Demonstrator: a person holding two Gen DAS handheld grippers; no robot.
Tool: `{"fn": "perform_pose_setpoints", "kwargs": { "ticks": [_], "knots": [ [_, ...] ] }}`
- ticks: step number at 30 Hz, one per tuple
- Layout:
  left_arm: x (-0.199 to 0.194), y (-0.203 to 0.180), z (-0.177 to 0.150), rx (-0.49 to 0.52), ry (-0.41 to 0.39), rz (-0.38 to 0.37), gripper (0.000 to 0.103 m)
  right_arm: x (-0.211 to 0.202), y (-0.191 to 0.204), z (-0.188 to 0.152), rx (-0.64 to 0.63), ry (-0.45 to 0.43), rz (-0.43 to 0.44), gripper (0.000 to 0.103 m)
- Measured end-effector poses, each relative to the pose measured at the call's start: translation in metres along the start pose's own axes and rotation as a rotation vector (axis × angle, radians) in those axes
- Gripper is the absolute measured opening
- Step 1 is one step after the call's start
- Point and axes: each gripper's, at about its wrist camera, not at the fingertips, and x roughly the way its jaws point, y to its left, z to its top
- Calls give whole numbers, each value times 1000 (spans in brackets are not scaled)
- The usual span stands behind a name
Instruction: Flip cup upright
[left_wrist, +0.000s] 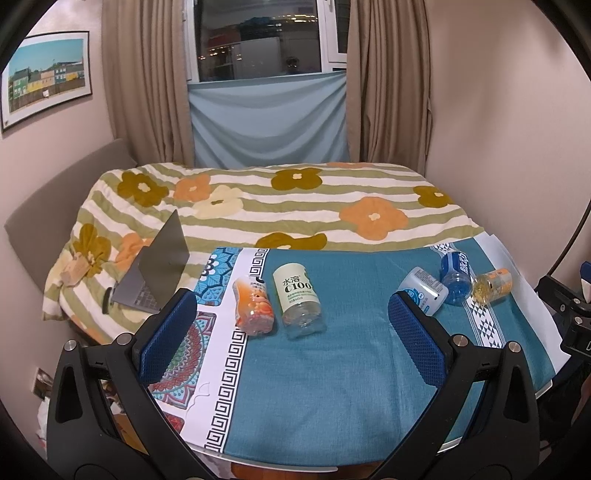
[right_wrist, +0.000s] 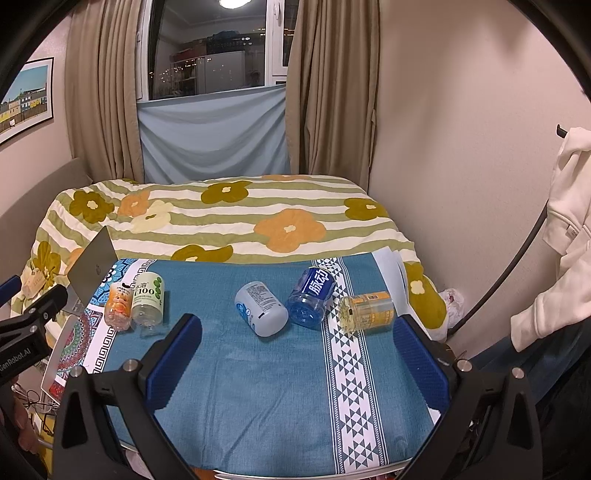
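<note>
Several cut-bottle cups lie on their sides on the blue cloth (left_wrist: 332, 369). An orange cup (left_wrist: 254, 306) and a pale green C100 cup (left_wrist: 299, 299) lie at the left; they also show in the right wrist view, the orange cup (right_wrist: 119, 304) beside the green cup (right_wrist: 147, 299). A light grey-blue cup (right_wrist: 260, 308), a dark blue cup (right_wrist: 310, 301) and a yellow cup (right_wrist: 367, 312) lie at the right. My left gripper (left_wrist: 291, 314) is open and empty, close to the left pair. My right gripper (right_wrist: 295, 332) is open and empty, in front of the right group.
A flowered quilt (left_wrist: 258, 206) covers the bed behind the cloth. An open laptop (left_wrist: 155, 269) sits at the left. The cloth's front edge (left_wrist: 295, 458) is near me. Walls stand on both sides, and a white garment (right_wrist: 569, 236) hangs at the right.
</note>
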Motion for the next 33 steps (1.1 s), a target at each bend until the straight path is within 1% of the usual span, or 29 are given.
{"fn": "perform_pose_setpoints", "kwargs": {
  "ticks": [33],
  "knots": [
    [-6,8,5,-9,-5,-1,103,-3,2,0,2,-3,7,103]
  ]
}}
